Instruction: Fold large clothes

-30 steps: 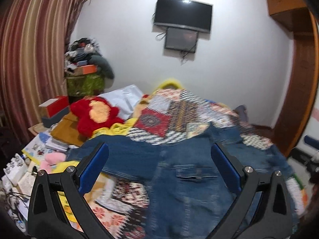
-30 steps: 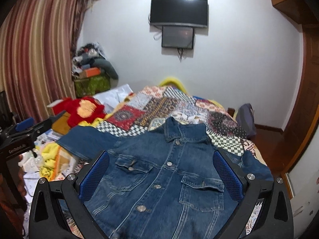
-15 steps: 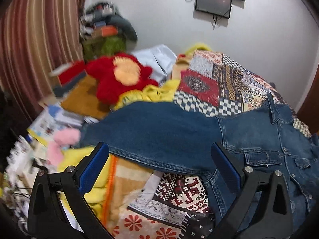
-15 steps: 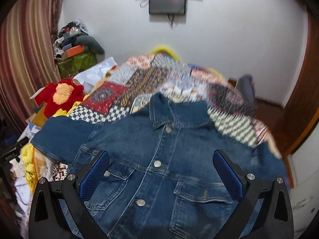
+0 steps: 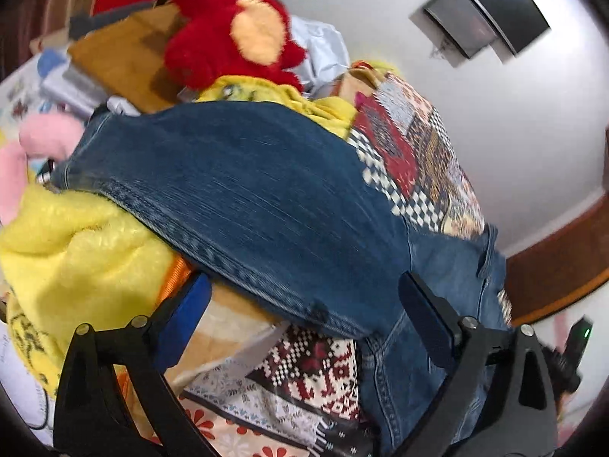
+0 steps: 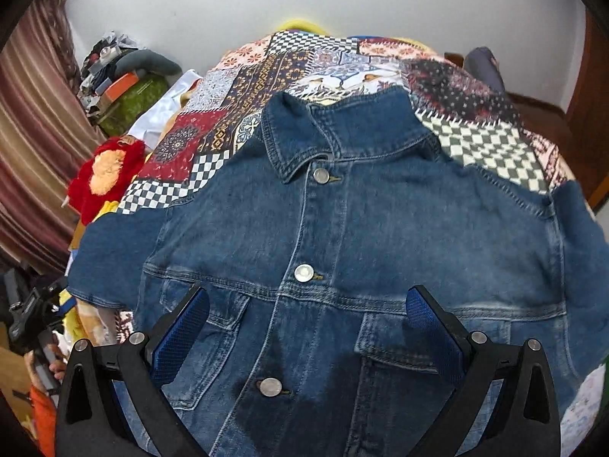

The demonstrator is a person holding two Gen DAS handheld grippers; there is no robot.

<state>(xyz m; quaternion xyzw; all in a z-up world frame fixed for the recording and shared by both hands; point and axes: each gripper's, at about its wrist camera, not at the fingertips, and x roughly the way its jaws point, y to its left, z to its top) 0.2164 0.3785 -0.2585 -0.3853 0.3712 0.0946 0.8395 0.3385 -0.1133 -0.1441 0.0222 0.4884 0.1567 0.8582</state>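
Note:
A blue denim jacket (image 6: 342, 236) lies face up and buttoned on the patchwork bedspread (image 6: 274, 76), collar away from me. Its left sleeve (image 5: 243, 198) stretches out over a yellow fleece blanket. My left gripper (image 5: 304, 297) is open and empty, hovering close over the lower edge of that sleeve. My right gripper (image 6: 308, 308) is open and empty above the jacket's chest, between the two chest pockets. The jacket's right sleeve (image 6: 578, 236) hangs toward the bed's right edge.
A red plush toy (image 5: 228, 34) and a yellow fleece blanket (image 5: 72, 251) lie left of the jacket. A pink plush (image 5: 45, 137), boxes and papers crowd the far left. A striped curtain (image 6: 26, 144) hangs at left. A wooden door frame (image 6: 586, 106) stands at right.
My left gripper has swung left and dropped close to the jacket's left sleeve, tilting the view. My right gripper has moved forward and down over the jacket's chest.

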